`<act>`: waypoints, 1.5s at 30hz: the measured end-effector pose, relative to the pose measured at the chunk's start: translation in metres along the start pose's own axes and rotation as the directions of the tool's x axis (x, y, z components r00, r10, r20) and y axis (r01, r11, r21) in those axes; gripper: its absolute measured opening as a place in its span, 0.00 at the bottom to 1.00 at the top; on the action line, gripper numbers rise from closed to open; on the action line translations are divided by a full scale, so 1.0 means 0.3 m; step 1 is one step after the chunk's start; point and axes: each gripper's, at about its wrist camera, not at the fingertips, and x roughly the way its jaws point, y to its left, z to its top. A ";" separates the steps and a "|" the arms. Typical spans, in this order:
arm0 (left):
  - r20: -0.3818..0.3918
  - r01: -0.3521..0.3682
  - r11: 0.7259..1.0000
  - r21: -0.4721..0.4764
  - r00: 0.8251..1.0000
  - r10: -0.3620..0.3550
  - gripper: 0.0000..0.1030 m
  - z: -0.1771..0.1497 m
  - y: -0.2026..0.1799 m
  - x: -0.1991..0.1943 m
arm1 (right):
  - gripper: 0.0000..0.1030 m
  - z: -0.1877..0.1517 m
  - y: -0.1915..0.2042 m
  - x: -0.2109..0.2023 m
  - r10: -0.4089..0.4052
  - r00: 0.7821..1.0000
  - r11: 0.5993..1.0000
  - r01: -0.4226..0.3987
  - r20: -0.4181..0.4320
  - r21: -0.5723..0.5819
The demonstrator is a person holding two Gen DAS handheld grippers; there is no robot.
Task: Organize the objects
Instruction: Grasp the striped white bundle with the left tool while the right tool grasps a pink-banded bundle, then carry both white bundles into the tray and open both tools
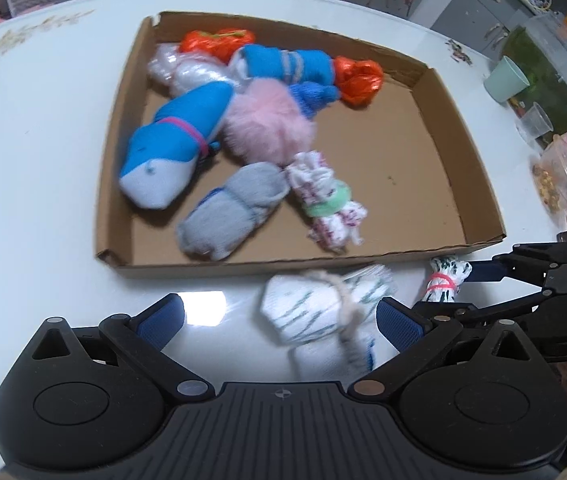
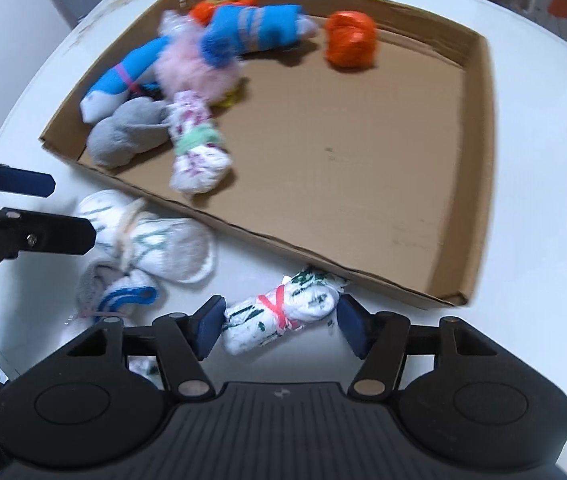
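Left wrist view: the left gripper [image 1: 279, 320] stands spread wide above the white table [image 1: 43, 160], pinching nothing. Between its blue pads lies a white sock bundle with green streaks [image 1: 315, 308], tied with a pale band, on the table just outside the near wall of the cardboard tray [image 1: 283, 268]. The tray already holds a blue-and-white roll [image 1: 175, 144], a pink pompom [image 1: 267, 124], a grey sock roll [image 1: 227, 208] and others, crowded toward its far-left corner.

Right wrist view: the right gripper [image 2: 279, 320] straddles a smaller white bundle with a red band [image 2: 283, 312], which lies against the tray's near wall, close to its near-right corner. The pads flank both ends, partly closed; whether they already press the cloth I cannot tell.

Both bundles look light, soft and squashy, unlikely to slip or break. The banded middle seems the firmest place to grip, since loose ends could fold away.
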 end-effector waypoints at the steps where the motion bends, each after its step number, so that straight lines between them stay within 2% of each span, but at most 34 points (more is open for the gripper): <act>1: -0.001 -0.002 1.000 0.010 1.000 0.002 0.99 0.004 -0.016 0.007 | 0.56 -0.004 -0.016 -0.001 0.001 1.000 1.000 -0.001 -0.002 0.006; 6: -0.022 0.015 0.999 0.047 1.000 -0.014 0.99 0.016 -0.102 0.049 | 0.55 -0.023 -0.072 -0.012 0.009 1.000 1.000 -0.009 0.003 0.028; 9: -0.024 -0.008 0.998 0.061 1.000 0.010 0.99 0.006 -0.140 0.079 | 0.56 -0.028 -0.089 -0.016 0.015 1.000 0.999 -0.015 0.006 0.030; 14: -0.002 -0.042 0.999 -0.013 0.999 0.042 0.98 0.007 -0.135 0.106 | 0.56 -0.041 -0.095 -0.013 0.014 1.000 1.000 -0.014 0.007 0.012; 16: 0.023 -0.048 0.999 -0.024 0.999 0.048 0.85 0.014 -0.135 0.103 | 0.55 -0.048 -0.101 -0.021 0.012 1.000 1.000 -0.012 0.016 0.007; 19: 0.013 -0.024 0.998 -0.051 1.000 0.025 0.79 0.017 -0.124 0.106 | 0.55 -0.062 -0.121 -0.031 0.015 1.000 1.000 -0.015 0.023 0.012; 22: 0.021 -0.023 0.999 -0.035 0.999 0.024 0.78 0.009 -0.130 0.101 | 0.55 -0.073 -0.143 -0.030 0.011 1.000 1.000 -0.012 0.019 0.024; 25: 0.034 -0.025 1.000 -0.019 0.999 0.026 0.77 0.006 -0.130 0.087 | 0.55 -0.034 -0.095 -0.034 0.004 1.000 0.999 -0.004 0.016 0.033; 26: 0.036 -0.028 0.999 -0.017 0.999 0.028 0.78 0.004 -0.129 0.086 | 0.55 -0.035 -0.098 -0.035 0.004 1.000 0.999 -0.004 0.018 0.035; 28: 0.031 -0.024 1.000 -0.006 0.999 0.025 0.88 -0.001 -0.128 0.091 | 0.55 -0.003 -0.095 -0.018 0.008 1.000 0.999 -0.008 0.016 0.039; 33: 0.010 -0.026 1.000 0.010 1.000 0.026 0.89 -0.011 -0.137 0.113 | 0.55 0.003 -0.092 -0.020 0.010 1.000 1.000 -0.011 0.015 0.029; 35: 0.011 -0.031 0.999 0.013 0.999 0.031 0.88 -0.008 -0.138 0.117 | 0.55 0.005 -0.090 -0.017 0.011 1.000 1.000 -0.012 0.016 0.027; 37: 0.010 -0.030 1.000 0.002 1.000 0.030 0.82 -0.005 -0.133 0.121 | 0.55 0.006 -0.090 -0.014 0.009 1.000 1.000 -0.010 0.015 0.024; 40: 0.011 -0.025 1.000 0.007 1.000 0.025 0.78 -0.006 -0.139 0.116 | 0.55 0.008 -0.091 -0.020 0.013 1.000 1.000 -0.013 0.019 0.017; 45: 0.025 -0.012 1.000 0.018 1.000 0.011 0.76 -0.001 -0.135 0.091 | 0.55 -0.006 -0.098 -0.074 0.022 0.999 0.999 -0.024 0.035 0.031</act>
